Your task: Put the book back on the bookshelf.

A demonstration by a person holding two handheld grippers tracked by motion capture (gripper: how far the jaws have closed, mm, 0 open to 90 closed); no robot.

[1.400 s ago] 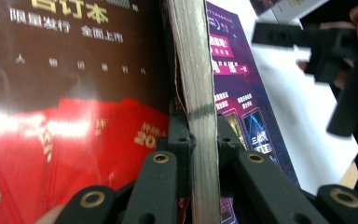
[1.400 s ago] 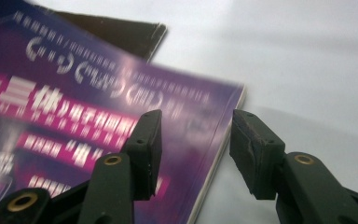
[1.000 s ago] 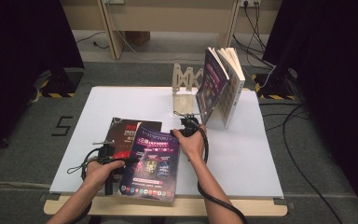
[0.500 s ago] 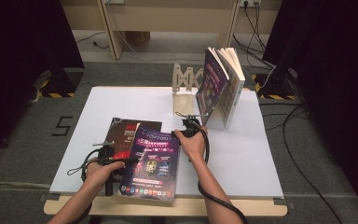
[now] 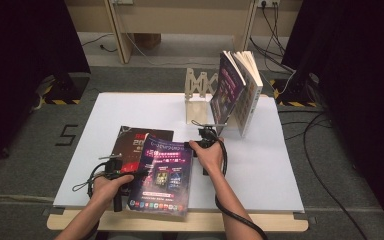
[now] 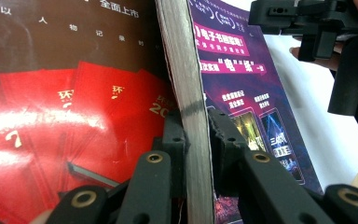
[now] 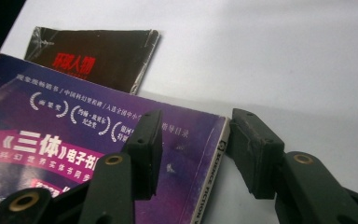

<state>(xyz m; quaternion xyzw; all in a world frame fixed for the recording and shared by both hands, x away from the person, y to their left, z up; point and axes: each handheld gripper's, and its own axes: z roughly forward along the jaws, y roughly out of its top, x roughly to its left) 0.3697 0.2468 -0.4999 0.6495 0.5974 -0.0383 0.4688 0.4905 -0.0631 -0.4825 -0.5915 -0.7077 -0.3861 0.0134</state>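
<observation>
**Purple magazine gripped at two edges, one end lifted off the counter**

The purple magazine (image 5: 164,175) lies near the front of the white counter (image 5: 280,165), overlapping the right side of a dark magazine with a red cover (image 5: 132,145). In the left gripper view its page edge (image 6: 186,107) runs straight up between the two black fingers (image 6: 175,140), which press on it from both sides: the left gripper (image 5: 117,172) has a narrow clamp on the magazine's left edge, and its jaws have just been easing slightly apart with the pages between them. That hold seems meant to raise the edge clear of the magazine beneath.

The right gripper (image 5: 206,139) sits at the magazine's far right corner. In the right gripper view one finger (image 7: 147,140) rests over the cover and the other (image 7: 256,149) stands beside the spine, with the corner (image 7: 214,135) between them. The jaws stand fairly wide and have just been closing; a gap shows on the spine side, so I judge the grip not yet made.

Behind, more magazines (image 5: 237,90) stand upright beside a wooden rack (image 5: 200,87), which is probably where this one goes; two-handed support would keep the floppy cover from sagging.
</observation>
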